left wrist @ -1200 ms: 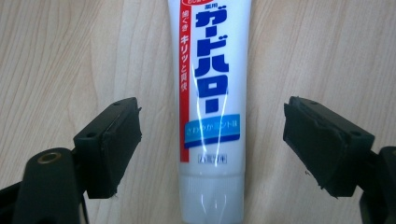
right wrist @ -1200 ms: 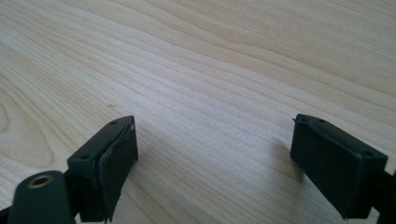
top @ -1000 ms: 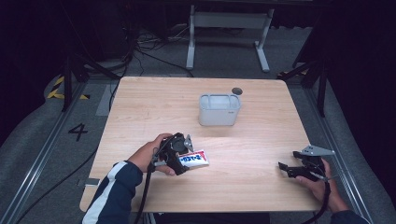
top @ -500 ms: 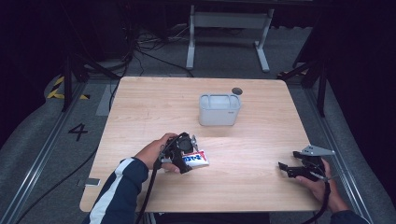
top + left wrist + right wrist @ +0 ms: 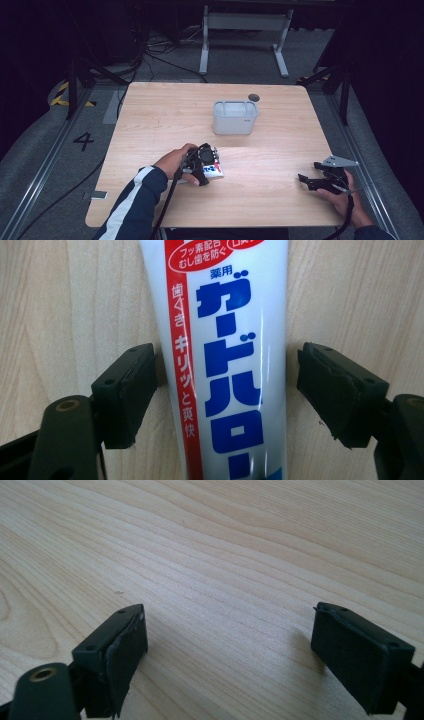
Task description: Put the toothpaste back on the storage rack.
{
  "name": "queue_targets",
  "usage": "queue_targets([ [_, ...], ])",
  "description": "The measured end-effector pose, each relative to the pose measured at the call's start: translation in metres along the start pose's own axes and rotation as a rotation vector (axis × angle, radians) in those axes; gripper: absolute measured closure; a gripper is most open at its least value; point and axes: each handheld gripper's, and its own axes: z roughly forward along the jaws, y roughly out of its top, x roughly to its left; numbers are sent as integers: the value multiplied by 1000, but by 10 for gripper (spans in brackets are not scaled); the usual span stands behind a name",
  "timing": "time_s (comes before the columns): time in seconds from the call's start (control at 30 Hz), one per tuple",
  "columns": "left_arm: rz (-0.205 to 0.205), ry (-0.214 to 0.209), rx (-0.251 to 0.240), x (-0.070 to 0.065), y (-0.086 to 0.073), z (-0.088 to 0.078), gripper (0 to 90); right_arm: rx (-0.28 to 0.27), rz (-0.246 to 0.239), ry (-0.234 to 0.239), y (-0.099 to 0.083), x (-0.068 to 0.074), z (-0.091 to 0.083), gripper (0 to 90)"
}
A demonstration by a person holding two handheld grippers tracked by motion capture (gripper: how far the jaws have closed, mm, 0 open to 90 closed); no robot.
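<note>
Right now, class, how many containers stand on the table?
1. The grey bin stands upright toward the far middle of the table, beyond the toothpaste tube that lies between the left gripper's open jaws. Nothing appears hidden behind it.

Your high view looks forward and down over the whole table (image 5: 280, 150). Your left gripper view stares straight down, very close, at the tube (image 5: 220, 360) on the wood. Your right gripper view skims low across bare tabletop. All three share the table.
</note>
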Motion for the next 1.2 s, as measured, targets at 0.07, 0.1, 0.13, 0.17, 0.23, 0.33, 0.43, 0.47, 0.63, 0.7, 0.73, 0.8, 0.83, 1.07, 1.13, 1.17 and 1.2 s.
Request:
queue_targets([
  [0.07,-3,-7,0,1,1,1,225,0,-2,0,0,0,0,150],
  [0.1,-7,-3,2,0,2,1,220,0,-1,0,0,0,0,150],
  [0.13,-8,-3,-1,0,3,1,226,1,-2,0,0,0,0,150],
  [0.17,1,-8,-6,0,4,0,244,0,-2,0,0,0,0,150],
  [0.23,-2,-9,-12,-1,3,-1,298,0,-2,0,0,0,0,151],
  [0.33,-6,-8,-16,1,3,-2,358,0,-2,0,0,0,0,150],
  [0.43,-24,-4,-30,2,0,-4,413,0,-2,0,0,0,0,150],
  [0.47,-24,-4,-28,2,0,-4,415,0,-2,0,0,0,0,151],
  [0.63,-45,-3,-32,2,0,-4,438,0,-2,0,0,0,0,151],
  [0.7,-66,-9,-43,2,-1,-4,456,0,-2,0,0,0,0,151],
  [0.73,-70,-7,-42,3,-2,-6,467,0,-2,0,0,0,0,150],
  [0.8,-73,4,-56,2,-3,-8,512,0,-2,0,0,0,0,151],
  [0.83,-80,13,-62,1,-4,-10,530,1,-2,0,0,0,0,151],
  [1.07,-116,18,-106,-1,-13,-18,599,-2,-1,1,0,0,0,151],
  [1.13,-124,22,-115,-1,-15,-20,602,-2,-1,0,-1,0,-1,151],
  [1.17,-129,18,-123,-1,-17,-22,605,-2,-1,0,-1,0,-1,151],
  [1.2,-136,15,-137,-1,-19,-24,607,-2,-1,0,-1,0,-1,151],
])
